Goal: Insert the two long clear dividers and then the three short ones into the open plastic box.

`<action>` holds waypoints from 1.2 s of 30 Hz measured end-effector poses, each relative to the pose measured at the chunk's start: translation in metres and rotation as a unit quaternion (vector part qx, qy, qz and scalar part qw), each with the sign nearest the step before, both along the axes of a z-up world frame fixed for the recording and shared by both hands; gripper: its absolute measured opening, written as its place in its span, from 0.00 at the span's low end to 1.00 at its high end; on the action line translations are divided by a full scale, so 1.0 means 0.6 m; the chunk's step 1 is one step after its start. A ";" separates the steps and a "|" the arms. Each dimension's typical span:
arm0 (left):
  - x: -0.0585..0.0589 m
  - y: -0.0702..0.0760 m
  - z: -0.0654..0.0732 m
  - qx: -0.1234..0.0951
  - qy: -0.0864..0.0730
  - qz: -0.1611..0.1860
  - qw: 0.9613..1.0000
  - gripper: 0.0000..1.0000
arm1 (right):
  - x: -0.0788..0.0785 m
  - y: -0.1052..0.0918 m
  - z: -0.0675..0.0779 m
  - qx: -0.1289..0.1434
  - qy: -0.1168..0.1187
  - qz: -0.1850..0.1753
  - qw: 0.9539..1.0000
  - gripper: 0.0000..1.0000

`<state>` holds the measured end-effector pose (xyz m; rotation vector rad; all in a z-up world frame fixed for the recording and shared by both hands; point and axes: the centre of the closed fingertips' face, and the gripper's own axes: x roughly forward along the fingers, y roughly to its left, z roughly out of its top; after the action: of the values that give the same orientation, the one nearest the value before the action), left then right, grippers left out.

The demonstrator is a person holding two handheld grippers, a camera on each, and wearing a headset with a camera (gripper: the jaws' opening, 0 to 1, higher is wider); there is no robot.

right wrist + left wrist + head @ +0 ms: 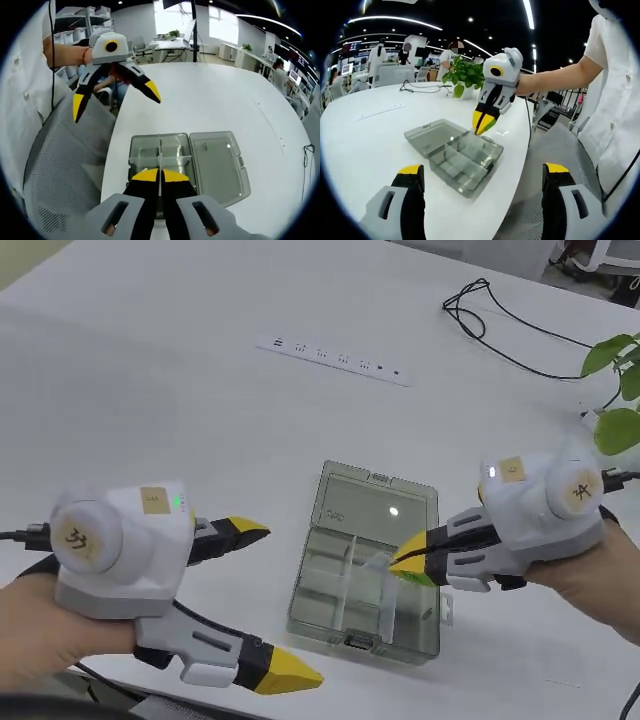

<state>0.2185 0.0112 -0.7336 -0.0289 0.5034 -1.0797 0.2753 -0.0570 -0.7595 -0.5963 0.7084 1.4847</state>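
Note:
The open clear plastic box (320,615) lies on the white table, its lid (375,505) flat on the far side. Clear dividers stand inside it. My right gripper (402,565) hovers over the box's right half, shut on a thin clear divider (384,608) that hangs down into the box. In the right gripper view that divider (159,155) is edge-on between the shut jaws, above the box (145,150). My left gripper (278,605) is open and holds nothing, left of the box. The left gripper view shows the right gripper (482,125) over the box (451,172).
A white power strip (335,357) lies farther back, a black cable (490,325) loops at the back right, and a green plant (615,390) stands at the right edge. The table's near edge runs just below the box. A grey mesh chair (65,175) sits beside the table.

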 end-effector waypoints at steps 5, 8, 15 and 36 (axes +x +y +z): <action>0.001 -0.001 0.000 -0.002 0.001 0.000 1.000 1.00 | -0.003 0.003 -0.001 -0.002 -0.009 0.014 1.000 0.02; -0.001 -0.002 -0.001 -0.003 0.002 -0.002 1.000 0.99 | -0.002 0.005 -0.003 0.000 -0.006 0.014 1.000 0.02; 0.002 -0.002 -0.002 -0.004 0.002 -0.002 1.000 0.99 | -0.005 0.011 -0.009 -0.003 -0.009 0.023 1.000 0.02; 0.004 -0.002 -0.004 -0.006 0.005 -0.001 1.000 1.00 | -0.007 0.022 -0.047 -0.020 0.011 0.024 0.999 0.03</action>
<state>0.2211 0.0101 -0.7362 -0.0440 0.5063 -1.0856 0.2711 -0.0437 -0.7875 -0.6316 0.7478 1.5260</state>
